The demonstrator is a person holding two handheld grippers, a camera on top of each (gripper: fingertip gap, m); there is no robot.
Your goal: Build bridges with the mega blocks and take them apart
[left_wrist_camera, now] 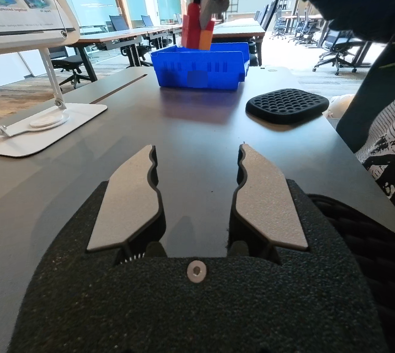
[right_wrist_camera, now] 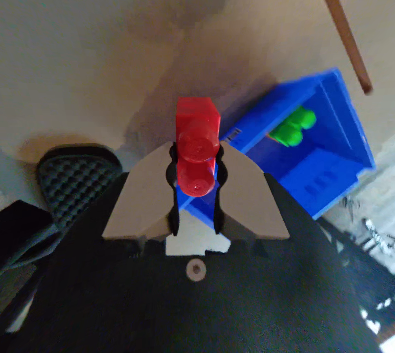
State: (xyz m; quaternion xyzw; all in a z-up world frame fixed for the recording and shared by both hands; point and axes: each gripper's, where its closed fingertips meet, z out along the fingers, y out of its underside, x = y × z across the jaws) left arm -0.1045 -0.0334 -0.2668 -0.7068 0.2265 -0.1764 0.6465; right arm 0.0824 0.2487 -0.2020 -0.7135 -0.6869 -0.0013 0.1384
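My right gripper (right_wrist_camera: 197, 145) is shut on a red mega block (right_wrist_camera: 197, 141), holding it by its studs in the air beside a blue bin (right_wrist_camera: 333, 180). A green block (right_wrist_camera: 292, 126) lies inside the bin. In the left wrist view the right gripper (left_wrist_camera: 199, 7) hangs above the blue bin (left_wrist_camera: 201, 68), with the red block (left_wrist_camera: 193, 26) joined to an orange block (left_wrist_camera: 205, 40) below it. My left gripper (left_wrist_camera: 197, 147) is open and empty, low over the dark table (left_wrist_camera: 192, 128), well in front of the bin.
A black honeycomb pad (left_wrist_camera: 286, 105) lies on the table to the right of the bin; it also shows in the right wrist view (right_wrist_camera: 74, 175). A white stand with an instruction sheet (left_wrist_camera: 32, 77) sits at the left. A person's patterned clothing (left_wrist_camera: 378, 150) is at the right edge.
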